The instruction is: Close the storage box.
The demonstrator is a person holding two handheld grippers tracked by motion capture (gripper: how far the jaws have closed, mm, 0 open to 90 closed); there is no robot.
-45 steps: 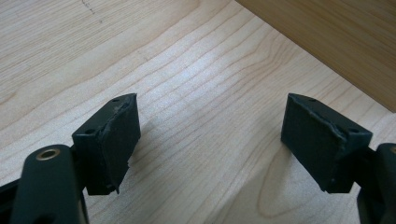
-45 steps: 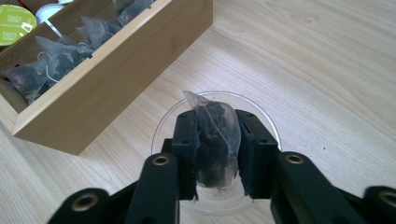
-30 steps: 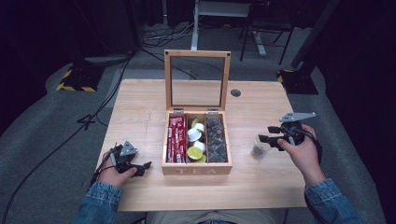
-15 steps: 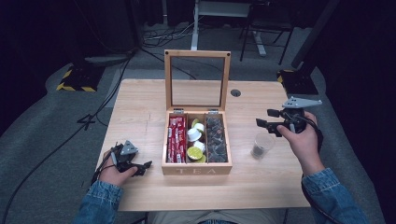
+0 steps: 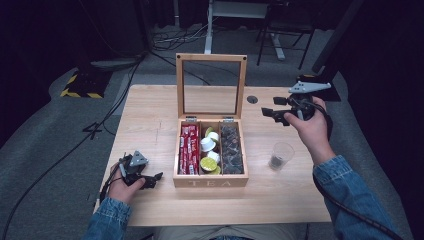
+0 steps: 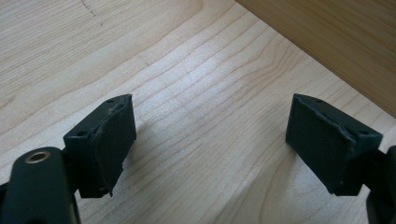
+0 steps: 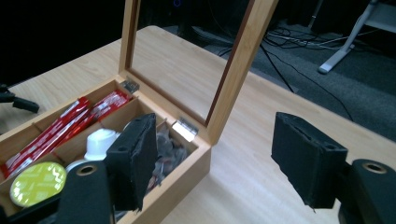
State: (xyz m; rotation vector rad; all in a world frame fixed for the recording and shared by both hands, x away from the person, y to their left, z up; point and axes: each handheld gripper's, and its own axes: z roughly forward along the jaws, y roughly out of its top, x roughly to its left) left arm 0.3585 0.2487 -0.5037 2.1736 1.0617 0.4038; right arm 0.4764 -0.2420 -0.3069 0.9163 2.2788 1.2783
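In the high view, the right gripper [image 5: 274,113] is held above the table [image 5: 150,107], its fingers spread with nothing between them; they have just been opening. The plastic cup [image 5: 279,155] stands on the table below and well apart from those fingers, something dark in its bottom. The tea box [image 5: 210,181], lid upright, lies ahead of the fingers. The left gripper [image 5: 151,179] rests on the table, its fingers pointed at the box's near corner.

In the left gripper view, the fingers [image 6: 109,140] are spread over bare wood, the box wall beyond them.

In the right gripper view, spread fingers [image 7: 306,158] are seen; red packets [image 7: 70,121] and capsules [image 7: 37,183] lie past the left one.
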